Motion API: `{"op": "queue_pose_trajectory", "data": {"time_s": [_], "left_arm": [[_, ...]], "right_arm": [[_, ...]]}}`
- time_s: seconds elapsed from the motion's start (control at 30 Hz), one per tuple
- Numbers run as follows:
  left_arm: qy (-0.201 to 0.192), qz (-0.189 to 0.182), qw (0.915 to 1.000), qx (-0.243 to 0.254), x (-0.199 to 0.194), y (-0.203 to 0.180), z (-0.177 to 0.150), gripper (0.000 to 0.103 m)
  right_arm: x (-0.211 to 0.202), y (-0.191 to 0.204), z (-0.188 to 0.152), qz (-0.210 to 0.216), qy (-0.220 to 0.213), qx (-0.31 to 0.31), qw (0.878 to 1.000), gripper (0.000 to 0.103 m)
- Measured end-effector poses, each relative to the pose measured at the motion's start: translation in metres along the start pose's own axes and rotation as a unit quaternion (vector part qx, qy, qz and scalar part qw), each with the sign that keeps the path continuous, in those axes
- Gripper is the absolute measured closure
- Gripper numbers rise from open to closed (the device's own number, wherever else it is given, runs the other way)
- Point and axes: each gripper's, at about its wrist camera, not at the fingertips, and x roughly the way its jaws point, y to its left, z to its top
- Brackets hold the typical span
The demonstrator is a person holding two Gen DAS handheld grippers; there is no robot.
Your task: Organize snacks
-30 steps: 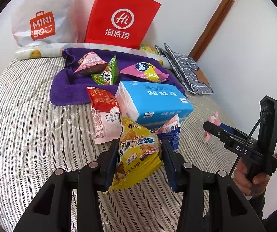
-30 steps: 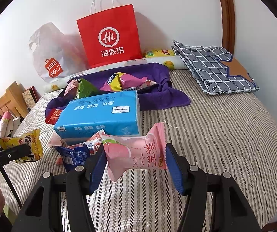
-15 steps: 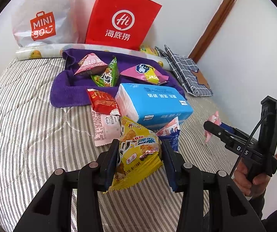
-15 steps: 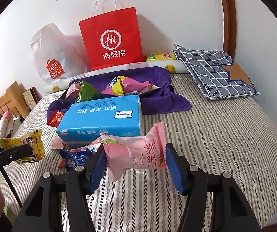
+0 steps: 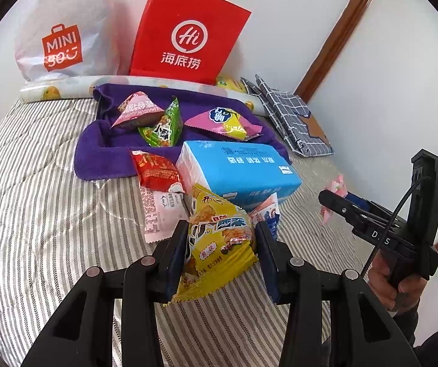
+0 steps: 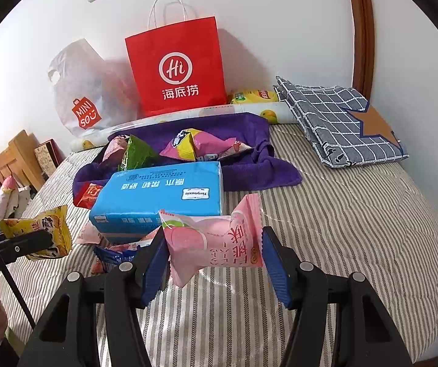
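My left gripper (image 5: 220, 244) is shut on a yellow snack packet (image 5: 215, 241), held above the striped bed (image 5: 35, 214). My right gripper (image 6: 214, 250) is shut on a pink peach snack packet (image 6: 215, 241), also off the bed. From the right wrist view the yellow packet (image 6: 44, 232) shows at far left; the left wrist view catches the right gripper (image 5: 338, 202) at far right with a bit of pink. A purple towel (image 5: 105, 150) farther back holds three triangular packets: pink (image 5: 136, 110), green (image 5: 163, 128) and pink-yellow (image 5: 222, 119). Red (image 5: 154, 171), white-pink (image 5: 157, 211) and dark blue (image 6: 112, 253) packets lie near the blue tissue pack (image 5: 237, 171).
A red paper bag (image 5: 188, 33) and a white plastic bag (image 5: 63, 30) stand against the wall behind a rolled mat (image 5: 66, 87). Folded checked cloth (image 6: 341, 122) lies at the back right. A wooden headboard (image 6: 14, 159) and soft toys are at the left. A hand (image 5: 399, 284) grips the right tool.
The right gripper's view has shifted slightly, its pink packet still gripped. The left gripper and its yellow packet look unchanged.
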Motion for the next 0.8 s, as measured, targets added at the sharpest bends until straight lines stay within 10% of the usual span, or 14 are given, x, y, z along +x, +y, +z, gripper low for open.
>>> {"op": "queue_pose_trajectory", "data": {"time_s": [0.8], "left_arm": [[-0.016,-0.003,0.9998,-0.006,0.001,0.005,0.024,0.059]], "right_arm": [[0.003,0.007,0.028,-0.004,-0.020,-0.013,1.000,0.046]]}}
